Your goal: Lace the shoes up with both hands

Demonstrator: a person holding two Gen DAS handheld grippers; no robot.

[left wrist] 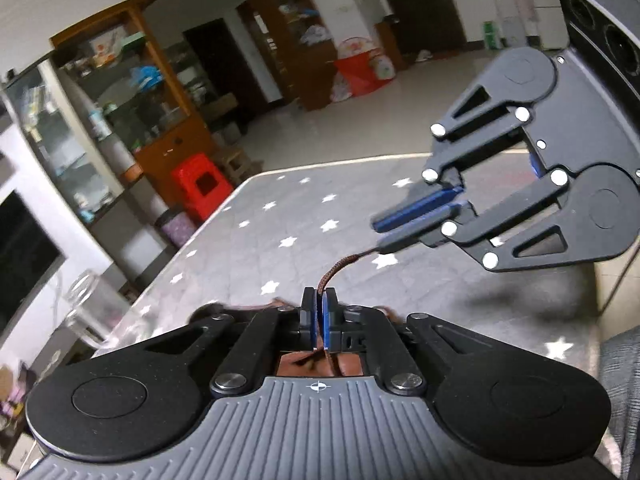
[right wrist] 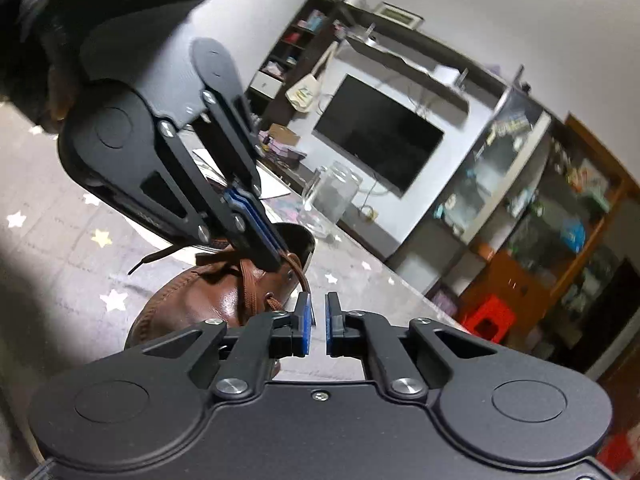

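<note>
While you hold both tools over the table (left wrist: 288,216), the items stand as follows.

- Left tool (left wrist: 320,294): clenched on the lace (left wrist: 334,272). The blue pads (left wrist: 329,320) pinch the brown braided cord, which leaves the fingertips and runs ahead and to the right.
- Left tool, seen from your right wrist (right wrist: 276,260): it comes in from the upper left and angles downward. Its tip is closed on the lace (right wrist: 298,274) directly above the shoe's opening.
- Right tool (right wrist: 316,310): drawn nearly together, with only a thin slit between the pads. Nothing can be made out in that slit.
- Right tool, seen from your left wrist (left wrist: 378,234): it sits ahead and to the right of the left tool, with its fingers pointing left. The lace's dark tip reaches its lower finger, but you cannot tell whether it is gripped there or only lies alongside.
- Shoe (right wrist: 208,296): brown leather, resting on the star-patterned table just ahead and left of the right tool and beneath the left tool's fingers.
- Second lace end (right wrist: 138,266): dark-tipped, lying loose on the table left of the shoe.
- Glass jar (right wrist: 332,196): empty and upright, beyond the shoe.
- Red stool (left wrist: 202,188): on the floor past the table's far edge.
</note>
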